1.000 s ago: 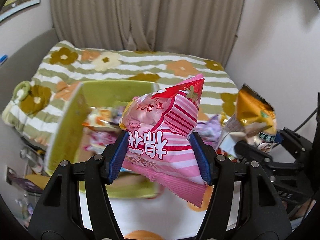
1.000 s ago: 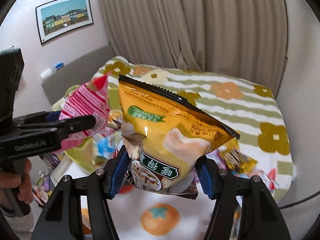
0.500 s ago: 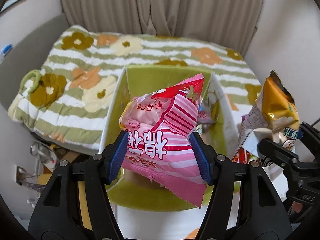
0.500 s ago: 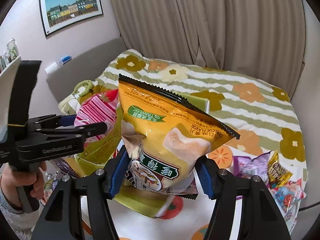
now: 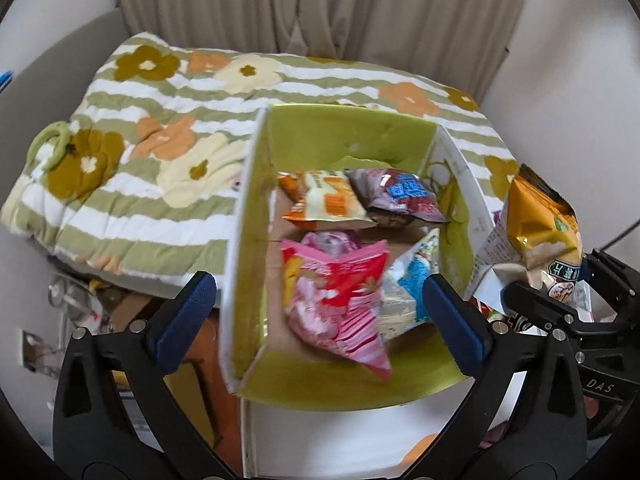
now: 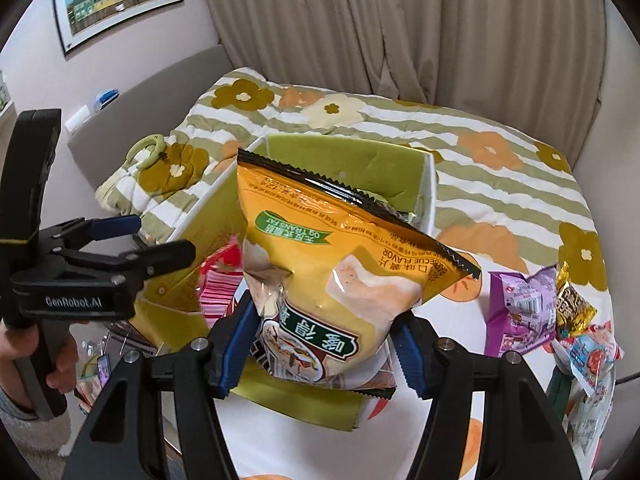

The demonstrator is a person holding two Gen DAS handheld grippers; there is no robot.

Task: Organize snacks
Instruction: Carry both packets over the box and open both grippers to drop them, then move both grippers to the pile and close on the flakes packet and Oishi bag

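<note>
A green-lined cardboard box stands open below my left gripper. Its jaws are opening wide, and neither pad touches anything. The pink striped snack bag lies loose in the box beneath them, on top of other packets. An orange-and-white pack, a dark purple pack and a blue-and-white pack are in there too. My right gripper is shut on the lower part of an orange chip bag, held just right of the box.
Loose snacks lie on the white tablecloth at the right, among them a purple packet and a gold one. A flowered striped quilt covers the bed behind. A person's hand holds the left gripper's handle.
The left jaws have sprung wide and let go of the pink bag, which dropped into the box. Both grippers moved over toward the box. The right still grips the chip bag.
</note>
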